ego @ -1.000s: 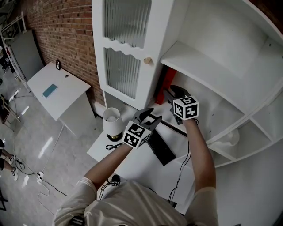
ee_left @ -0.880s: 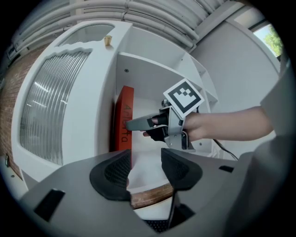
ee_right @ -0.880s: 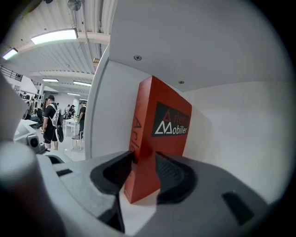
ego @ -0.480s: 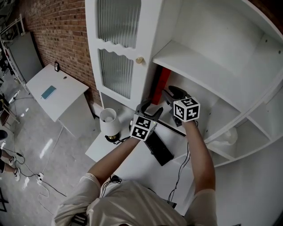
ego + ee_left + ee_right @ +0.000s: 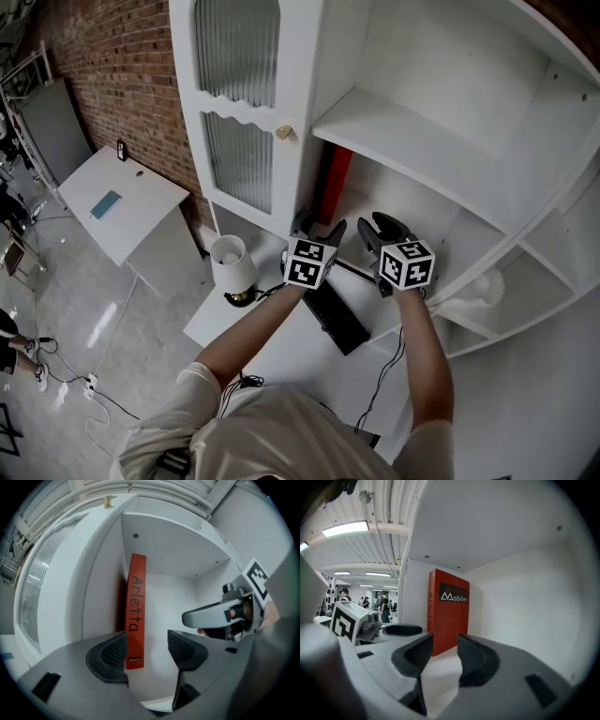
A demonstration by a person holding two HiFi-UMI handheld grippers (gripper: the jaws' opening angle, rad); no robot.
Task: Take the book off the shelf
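Red hardback book with white lettering on its cover [image 5: 336, 183] is stood upright at the far left of the lower bay of the white shelf unit [image 5: 422, 141], close against the bay's left side panel, spine facing out. Not yet gripped.

Left gripper [image 5: 147, 651]: jaws spread wide, just been opening, nothing clamped. The spine is seen just beyond the left pad, so the gripper is lined up slightly right of it. Right gripper [image 5: 445, 656]: jaws moderately apart, empty, book ahead and a little left.

Step judged: approach for the grasp. To be done well, the left gripper should be shifted a touch left so the spine sits centred between the pads, then pushed in far enough that both covers are caught. The side panel leaves little room for the left pad; the book may need to be tipped or drawn out by the spine first. Right gripper is best kept clear or used to steady the cover.

Versus a second ago: left gripper is brought closer to the book, right gripper is drawn back from the bay, and the book is less hidden in the head view.
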